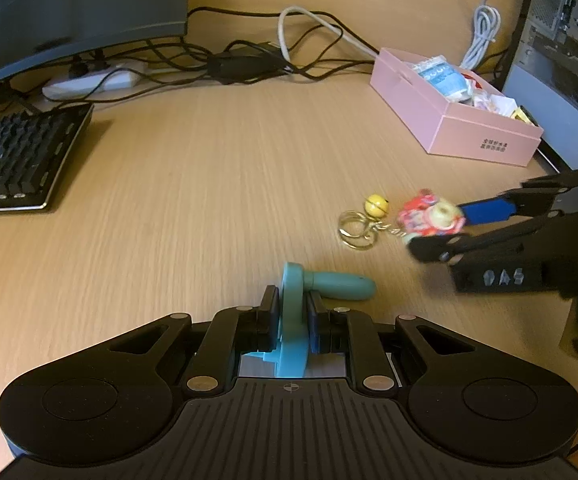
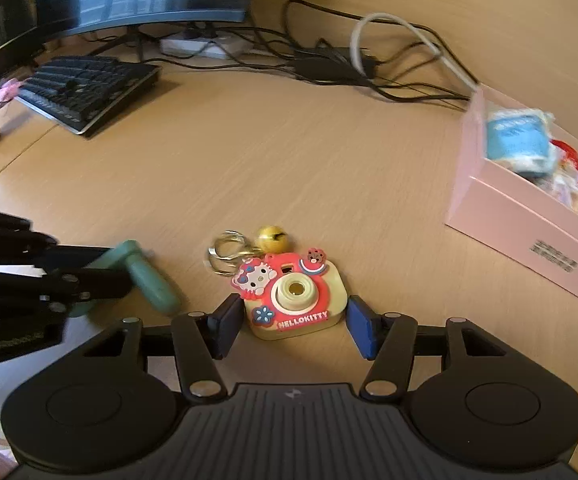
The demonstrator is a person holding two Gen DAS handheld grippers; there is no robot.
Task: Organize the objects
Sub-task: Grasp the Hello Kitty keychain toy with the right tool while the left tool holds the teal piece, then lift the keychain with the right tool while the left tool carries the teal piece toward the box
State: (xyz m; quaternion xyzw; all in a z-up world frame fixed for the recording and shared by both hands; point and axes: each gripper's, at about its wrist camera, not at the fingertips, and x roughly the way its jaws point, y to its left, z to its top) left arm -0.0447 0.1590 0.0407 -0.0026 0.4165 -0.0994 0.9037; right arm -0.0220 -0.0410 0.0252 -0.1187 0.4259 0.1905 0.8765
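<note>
My left gripper (image 1: 293, 320) is clamped on a teal plastic piece (image 1: 317, 292): flat rounded disc pinched edge-on between the blue pads, smooth cylindrical stub with a rounded tip sticking out to the right, low over the desk. Matte finish, looks moulded

My right gripper (image 2: 295, 326) is spread wide, fingers (image 2: 363, 330) either side of the toy camera keychain (image 2: 295, 300), small gaps on both sides, not touching. Toy sits flat on the desk: cream rounded body, red rubbery faceplate with a cat face, round cream lens ring, "HELLOKITTY" lettering along the bottom. Behind it, a gold metal split ring (image 2: 225, 254) on a short chain and a yellow round bell (image 2: 271, 238), both lying on the desk

Desk (image 1: 217, 184) is light wood laminate with fine straight grain

Farther right, a pink rectangular cardboard box (image 1: 485, 140), open top, printed label on the end face, filled with small packets including a blue-and-white one (image 1: 445, 74); rest too blurred to name

Far left, a black keyboard (image 1: 17, 160) with silver edge. Behind it a dark curved monitor (image 1: 73, 4), a white power strip (image 1: 93, 80), a tangle of black cables (image 1: 245, 60) with a black power brick, one thick white cable (image 1: 483, 28) looped and bundled. Dark metal PC case (image 1: 561, 40) at the far right corner
</note>
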